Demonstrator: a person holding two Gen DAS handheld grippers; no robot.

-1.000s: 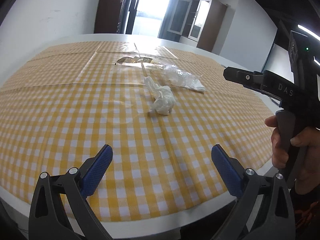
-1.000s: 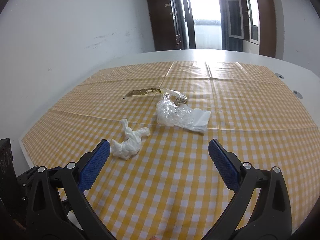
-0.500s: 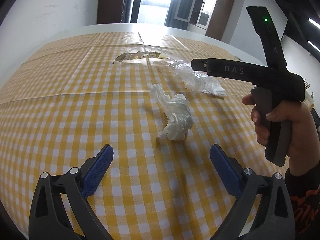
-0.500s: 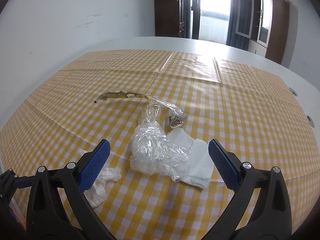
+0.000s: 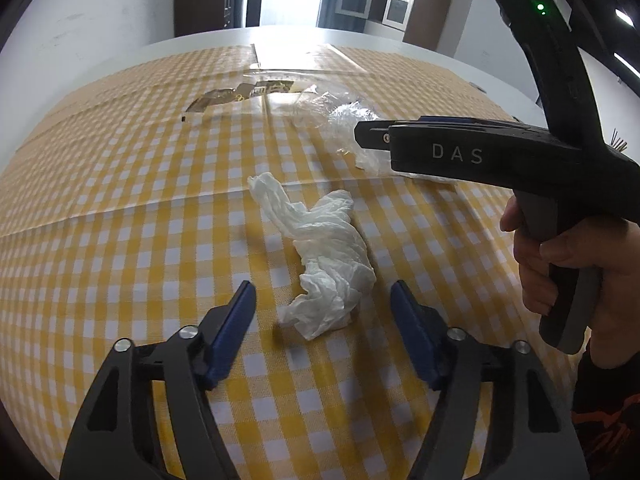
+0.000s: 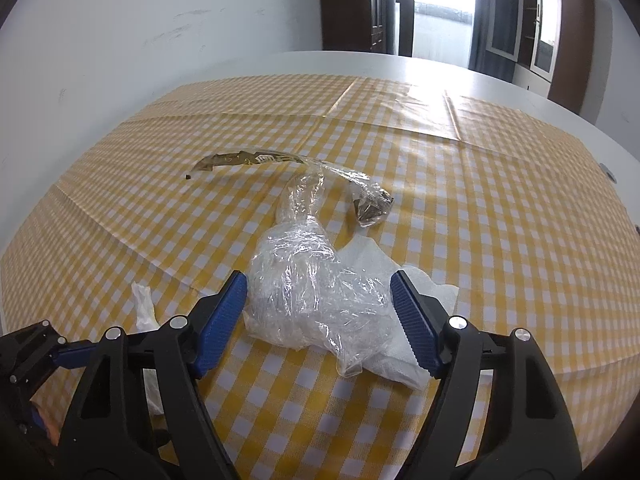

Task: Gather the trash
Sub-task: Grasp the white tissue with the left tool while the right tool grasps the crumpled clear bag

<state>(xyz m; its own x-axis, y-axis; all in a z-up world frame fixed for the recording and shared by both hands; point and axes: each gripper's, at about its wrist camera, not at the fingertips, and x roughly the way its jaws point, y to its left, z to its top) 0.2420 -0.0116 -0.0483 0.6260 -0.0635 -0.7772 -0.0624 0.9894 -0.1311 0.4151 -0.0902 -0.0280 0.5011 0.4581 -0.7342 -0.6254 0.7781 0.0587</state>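
A crumpled white tissue (image 5: 324,256) lies on the yellow checked tablecloth (image 5: 120,240). My left gripper (image 5: 323,304) is open, its blue fingers on either side of the tissue's near end. A clear crumpled plastic wrap (image 6: 316,292) lies on a white napkin (image 6: 400,280). My right gripper (image 6: 318,292) is open, its fingers on either side of the wrap. It shows from the side in the left wrist view (image 5: 460,152). A long clear wrapper with gold print (image 6: 280,162) lies beyond. The tissue shows at the left of the right wrist view (image 6: 144,308).
The white table (image 6: 440,72) extends past the cloth at the back and right. A white wall (image 6: 160,20) runs along the left. Dark cabinets and a bright doorway (image 6: 440,12) stand at the far end.
Both grippers have moved forward and down toward the table. The left one now brackets the tissue, the right one the plastic wrap. Both jaws have narrowed.
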